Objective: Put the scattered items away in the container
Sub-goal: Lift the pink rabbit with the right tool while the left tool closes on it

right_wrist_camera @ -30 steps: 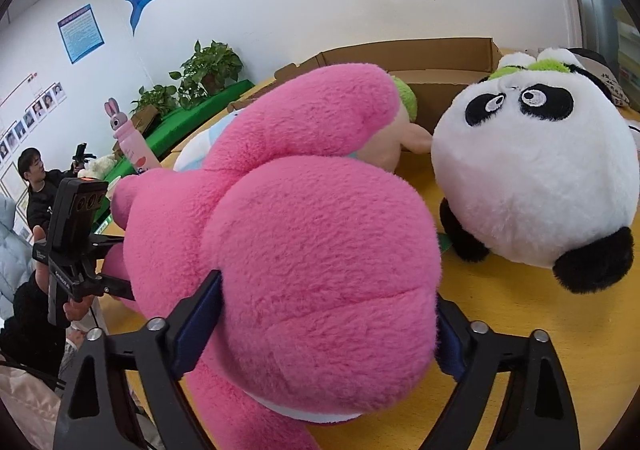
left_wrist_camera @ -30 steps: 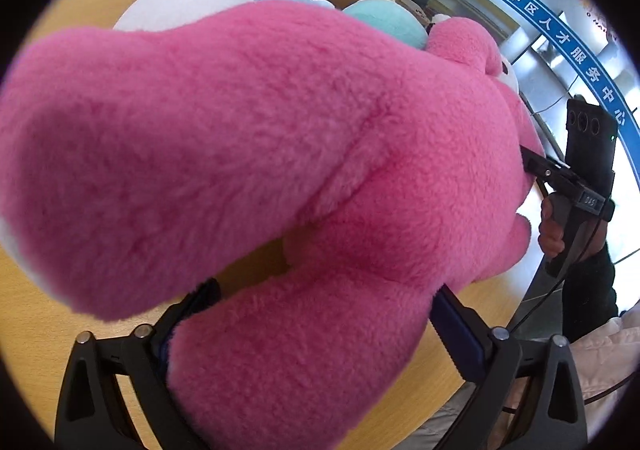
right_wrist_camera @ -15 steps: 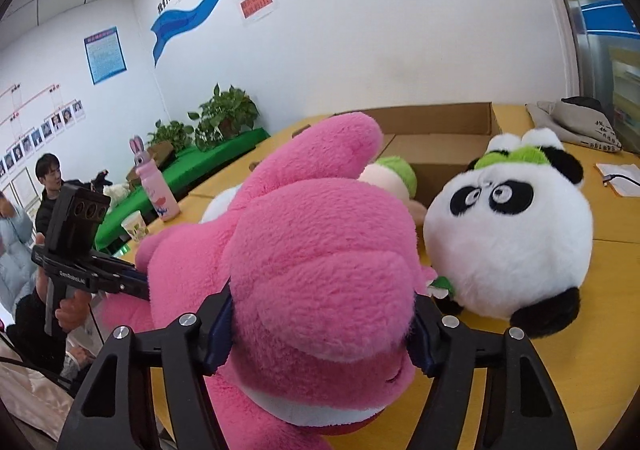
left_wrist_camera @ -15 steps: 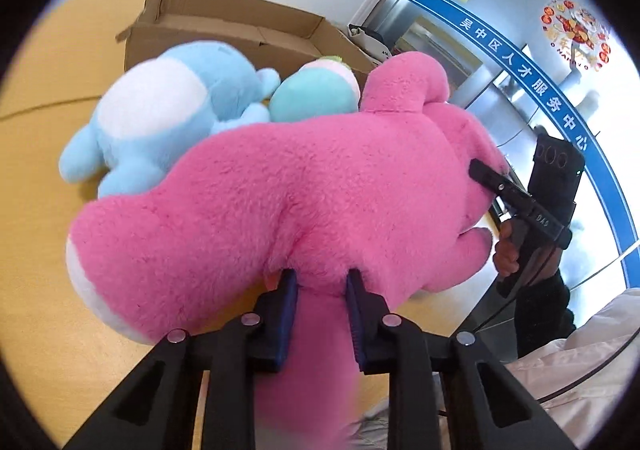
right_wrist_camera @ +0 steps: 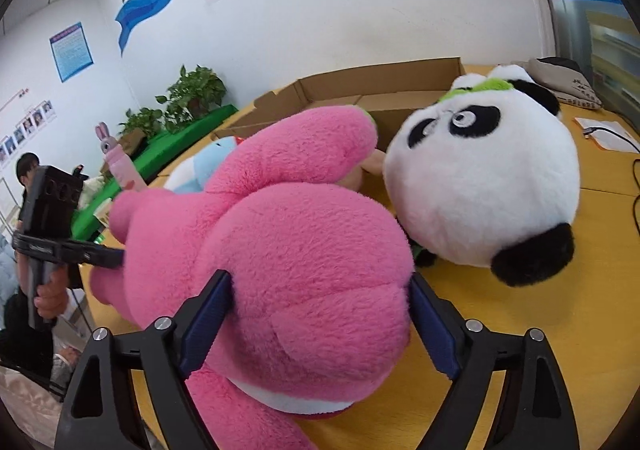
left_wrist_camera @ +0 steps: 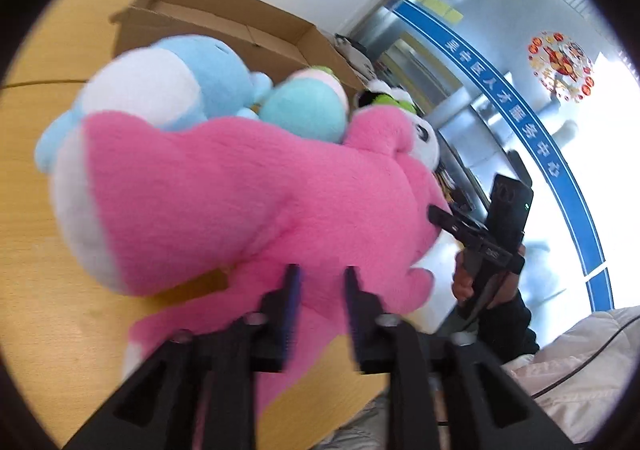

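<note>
So, quick rundown:
Pink plush [right_wrist_camera: 288, 250]: big and floppy, hence your two-point hold; it sits low over the bench [right_wrist_camera: 560, 290], in front of the cardboard box [right_wrist_camera: 380, 89].
Left gripper [left_wrist_camera: 319, 282]: pinched nearly closed on a thin pink limb.
Right gripper [right_wrist_camera: 320, 314]: spread wide, clamping the fat head.
Panda [right_wrist_camera: 480, 177]: on the bench just beside the pink one, probably in your way.
Blue plush [left_wrist_camera: 168, 81]: behind, near the box.

The right gripper [right_wrist_camera: 320, 324] clamps the pink plush [right_wrist_camera: 296, 250] on the wooden table [right_wrist_camera: 560, 290], beside a panda plush [right_wrist_camera: 484, 185] and the cardboard box [right_wrist_camera: 380, 89].
</note>
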